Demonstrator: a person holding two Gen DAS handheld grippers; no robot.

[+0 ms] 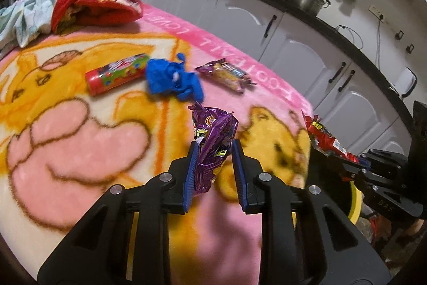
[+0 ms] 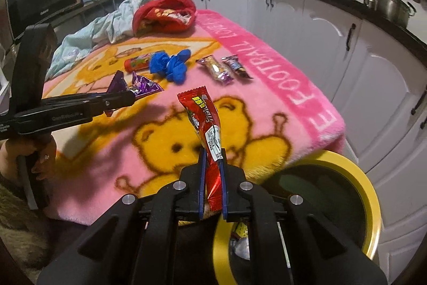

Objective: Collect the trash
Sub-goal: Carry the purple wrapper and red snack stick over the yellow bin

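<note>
both wrappers are light, thin, crinkly foil, easy to let slide, so i'd pinch them across the flattened body, as now. my left gripper (image 1: 213,151) is clamped on the purple wrapper (image 1: 213,143), which stands crumpled between the pads above the blanket (image 1: 80,130). my right gripper (image 2: 212,159) is clenched on the red wrapper (image 2: 205,130) near its lower end, the rest sticking up, just beside the yellow-rimmed bin (image 2: 371,194).
</note>
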